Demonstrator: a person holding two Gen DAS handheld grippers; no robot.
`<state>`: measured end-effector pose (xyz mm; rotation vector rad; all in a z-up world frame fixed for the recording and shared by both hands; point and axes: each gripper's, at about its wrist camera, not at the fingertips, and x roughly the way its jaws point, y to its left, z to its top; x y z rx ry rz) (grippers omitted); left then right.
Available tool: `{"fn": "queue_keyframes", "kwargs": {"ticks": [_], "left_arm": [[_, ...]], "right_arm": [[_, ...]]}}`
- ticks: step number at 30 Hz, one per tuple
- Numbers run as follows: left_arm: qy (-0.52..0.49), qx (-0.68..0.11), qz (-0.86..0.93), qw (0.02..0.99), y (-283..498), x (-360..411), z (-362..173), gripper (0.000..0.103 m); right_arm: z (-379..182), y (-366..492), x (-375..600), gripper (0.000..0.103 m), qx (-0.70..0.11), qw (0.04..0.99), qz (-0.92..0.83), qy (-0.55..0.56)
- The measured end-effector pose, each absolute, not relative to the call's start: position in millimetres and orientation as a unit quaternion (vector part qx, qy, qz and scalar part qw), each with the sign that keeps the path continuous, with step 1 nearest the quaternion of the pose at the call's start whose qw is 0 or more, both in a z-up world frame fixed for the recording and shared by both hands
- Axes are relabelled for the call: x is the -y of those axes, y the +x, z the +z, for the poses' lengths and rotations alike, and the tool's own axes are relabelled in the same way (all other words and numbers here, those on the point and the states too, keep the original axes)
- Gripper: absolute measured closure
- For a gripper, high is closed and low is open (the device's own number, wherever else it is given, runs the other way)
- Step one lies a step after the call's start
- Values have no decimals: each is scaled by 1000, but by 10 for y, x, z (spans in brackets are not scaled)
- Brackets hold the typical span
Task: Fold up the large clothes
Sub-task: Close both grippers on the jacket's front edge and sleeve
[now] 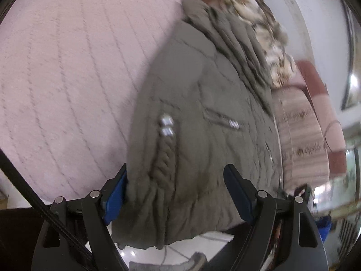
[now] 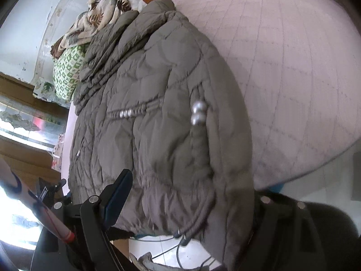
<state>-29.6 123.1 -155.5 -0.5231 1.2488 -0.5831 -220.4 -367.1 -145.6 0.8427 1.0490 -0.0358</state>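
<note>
The left gripper (image 1: 178, 194) is seen nearest, its 2 blue-padded fingers spread wide astride the hem of an olive quilted jacket (image 1: 203, 113), with no pinch visible. The right gripper (image 2: 187, 203) shows 1 pad at 7 o'clock; its other finger is covered by jacket fabric, so its state cannot be told. The jacket is spread on a pink bedsheet (image 1: 67, 79). A leaf-print blanket (image 2: 108, 6) is seen at 11 o'clock beyond.
</note>
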Motion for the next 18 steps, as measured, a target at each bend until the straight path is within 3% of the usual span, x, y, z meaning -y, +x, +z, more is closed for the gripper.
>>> {"fn": "queue_keyframes", "kwargs": {"ticks": [3, 10, 13, 15, 18], "left_arm": [[-254, -580, -291, 718, -389, -1188, -1625, 30], [-255, -572, -273, 730, -462, -1108, -1623, 30], [-236, -568, -253, 746, -502, -1040, -1574, 42], [-222, -565, -239, 758, -539, -1003, -1524, 63], [-199, -552, -216, 780, -596, -913, -1364, 72]], "right_arm": [[-1467, -2273, 3612, 16, -480, 781, -5, 400], [-1506, -2366, 3535, 26, -474, 777, 11, 414], [-1512, -2361, 3464, 33, -479, 779, 16, 405], [-1498, -2344, 3442, 56, -481, 782, 1, 396], [-1459, -2366, 3460, 77, -473, 785, -6, 401]]}}
